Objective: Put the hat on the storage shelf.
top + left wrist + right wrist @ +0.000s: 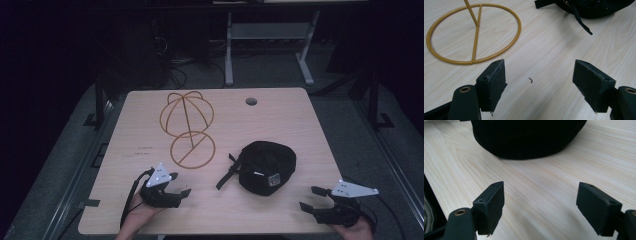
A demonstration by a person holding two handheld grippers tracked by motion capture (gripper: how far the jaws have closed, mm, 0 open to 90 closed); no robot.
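Dark floor surrounds the bench [280, 107]. Both hand-held grippers, left [181, 184] and right [309, 197], gape wide and empty; the soft black cap [266, 166] may slip or crumple when pinched, and its strap [227, 175] may snag the wire hat stand [187, 127].

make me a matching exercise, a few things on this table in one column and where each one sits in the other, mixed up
Things:
1. black cap
2. gold wire stand
3. left gripper
4. round hole

Places:
A. far edge of the table, right of centre
B. near edge, at the left
C. middle left, base ring flat on the wood
D. right of centre, strap trailing to the left

Pairs: 1-D, 2-C, 3-B, 4-A
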